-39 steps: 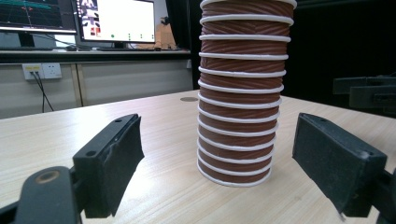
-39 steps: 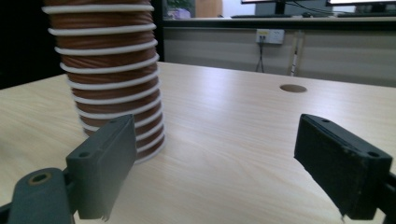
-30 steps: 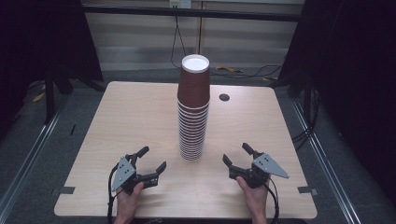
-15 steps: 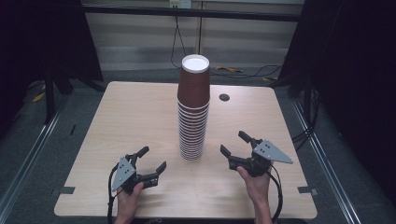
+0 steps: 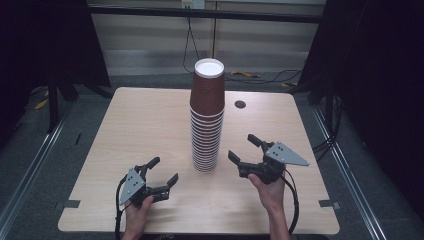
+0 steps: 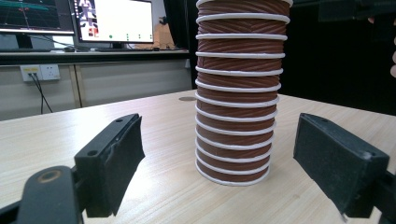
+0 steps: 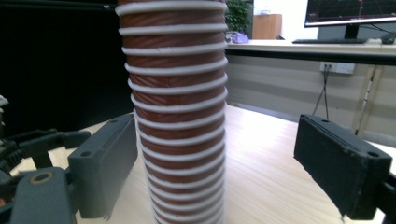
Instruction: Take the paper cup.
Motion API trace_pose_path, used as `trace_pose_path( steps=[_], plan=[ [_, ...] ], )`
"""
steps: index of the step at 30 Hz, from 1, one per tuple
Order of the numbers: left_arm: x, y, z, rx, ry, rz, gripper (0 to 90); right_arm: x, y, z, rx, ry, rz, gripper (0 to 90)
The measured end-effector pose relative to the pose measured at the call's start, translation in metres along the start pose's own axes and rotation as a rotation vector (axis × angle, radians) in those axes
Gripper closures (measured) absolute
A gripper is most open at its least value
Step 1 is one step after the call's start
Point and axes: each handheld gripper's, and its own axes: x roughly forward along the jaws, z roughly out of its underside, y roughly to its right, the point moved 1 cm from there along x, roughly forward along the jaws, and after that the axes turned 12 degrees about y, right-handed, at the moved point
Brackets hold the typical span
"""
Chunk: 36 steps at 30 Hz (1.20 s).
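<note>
A tall stack of brown paper cups [image 5: 206, 117] stands upright near the middle of my bench [image 5: 140, 125], the top cup upside down (its white base faces up). My left claw [image 5: 159, 172] sits low near the bench's front edge, jaws wide apart and empty, the stack well ahead of it. My right claw [image 5: 243, 148] hangs just beside the stack's lower rims, jaws spread wide with nothing held; in its own view the stack [image 7: 175, 107] rises close against one jaw.

ribbed brown paper cup stack [image 5: 205, 120] on a matt, pale wood-grain table [image 5: 135, 130].
</note>
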Motion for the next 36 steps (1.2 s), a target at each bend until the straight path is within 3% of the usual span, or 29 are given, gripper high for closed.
trace_pose_path(
  steps=[3,14,27,36],
  plan=[
    [0.000,0.000,0.000,0.000,0.000,0.000,15.6,0.007,-0.003,-0.010,-0.008,0.016,-0.039,12.9],
    [0.000,0.000,0.000,0.000,0.000,0.003,15.6,0.024,-0.006,-0.042,-0.019,0.033,-0.111,14.3],
    [0.000,0.000,0.000,0.001,-0.003,0.008,15.7,0.041,-0.007,-0.073,-0.087,-0.027,-0.173,14.5],
    [0.000,0.000,0.000,-0.002,0.002,0.005,15.6,0.052,-0.006,-0.096,-0.072,-0.038,-0.210,17.9]
  ],
)
